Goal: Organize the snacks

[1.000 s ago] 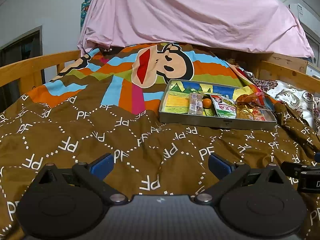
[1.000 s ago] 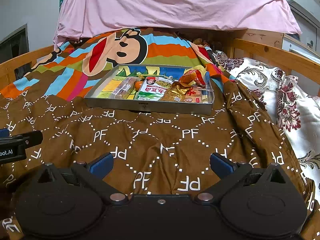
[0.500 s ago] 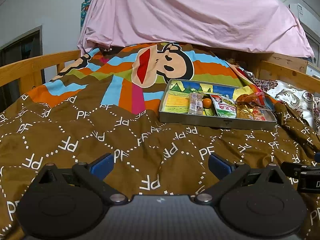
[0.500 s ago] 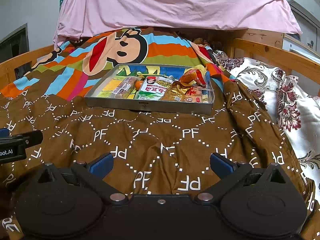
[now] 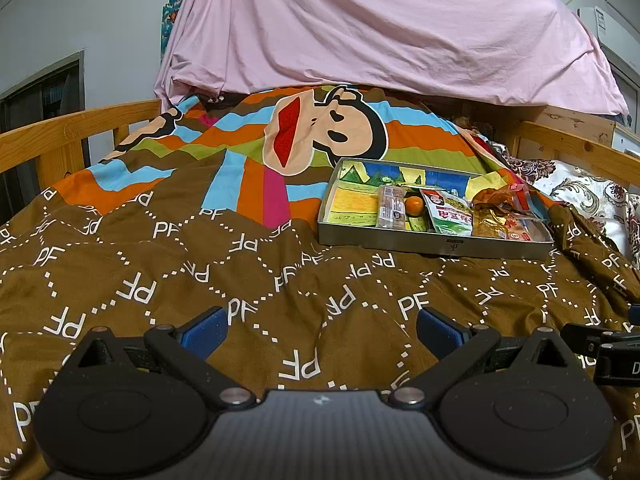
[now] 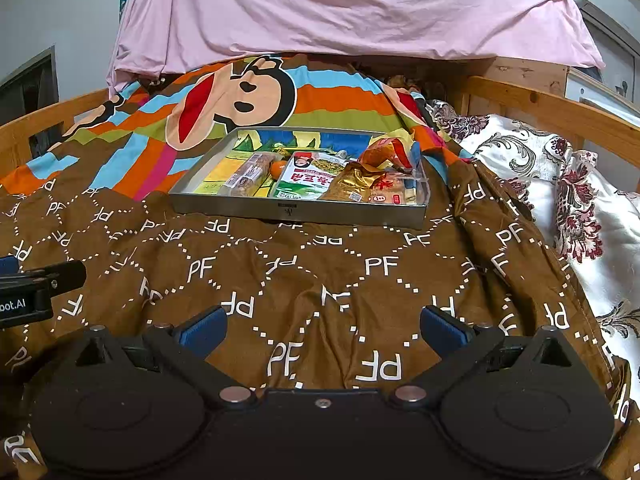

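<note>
One metal tray [image 5: 436,245] is seen on a brown quilt [image 5: 240,264], and the snacks are held inside it. Five items can be counted: one clear-wrapped biscuit pack [image 5: 390,207], one small orange [image 5: 414,205], one green-and-white packet [image 5: 449,213], one gold foil packet [image 5: 489,220] and one orange-red wrapper [image 5: 505,197]; further items under the pile cannot be told apart.

From the left gripper [image 5: 322,330], the tray is found at about 1 o'clock, well apart. From the right gripper [image 6: 323,330], the tray [image 6: 296,211] is found at about 12 o'clock, also well apart.

Both grippers are spread wide with nothing held between the blue pads [image 6: 202,330]. Each gripper's tip is glimpsed at the edge of the other's view.
</note>
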The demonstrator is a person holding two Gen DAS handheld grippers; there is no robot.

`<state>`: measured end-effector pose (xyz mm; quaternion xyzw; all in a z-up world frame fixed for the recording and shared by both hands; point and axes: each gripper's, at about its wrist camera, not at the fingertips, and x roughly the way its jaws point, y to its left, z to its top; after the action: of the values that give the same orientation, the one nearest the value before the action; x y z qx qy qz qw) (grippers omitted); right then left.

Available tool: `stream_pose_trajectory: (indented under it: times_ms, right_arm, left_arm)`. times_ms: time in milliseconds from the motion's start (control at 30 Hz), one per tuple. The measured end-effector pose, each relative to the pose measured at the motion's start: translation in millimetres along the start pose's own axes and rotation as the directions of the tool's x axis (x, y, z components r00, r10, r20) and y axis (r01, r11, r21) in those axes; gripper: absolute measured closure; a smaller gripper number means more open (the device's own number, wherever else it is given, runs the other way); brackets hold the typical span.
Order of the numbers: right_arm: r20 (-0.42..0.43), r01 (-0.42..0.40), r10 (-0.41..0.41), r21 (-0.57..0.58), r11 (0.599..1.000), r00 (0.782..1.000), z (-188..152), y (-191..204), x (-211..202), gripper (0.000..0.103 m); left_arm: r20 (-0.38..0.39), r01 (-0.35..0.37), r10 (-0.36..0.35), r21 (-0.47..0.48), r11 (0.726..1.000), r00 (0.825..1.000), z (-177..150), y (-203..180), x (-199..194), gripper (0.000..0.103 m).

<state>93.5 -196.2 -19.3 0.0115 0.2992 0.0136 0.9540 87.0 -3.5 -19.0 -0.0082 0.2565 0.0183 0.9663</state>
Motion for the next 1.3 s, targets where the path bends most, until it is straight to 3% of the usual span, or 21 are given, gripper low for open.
stream_pose_trajectory:
  times_ms: [1133,1300]
  right_arm:
    - [-0.002,0.0,0.0,0.0,1.0,1.0,0.4,0.5,0.3,0.001]
    - [-0.002,0.001,-0.001,-0.001,1.0,1.0,0.8,0.7,0.2,0.001]
  left_arm:
    - [0.001,-0.001,0.001,-0.002,1.0,1.0,-0.3,-0.2,0.4,0.001]
    - [0.003,-0.03,0.03,-0.014,0.999,1.0,1.1,-1.1,-0.1,0.001]
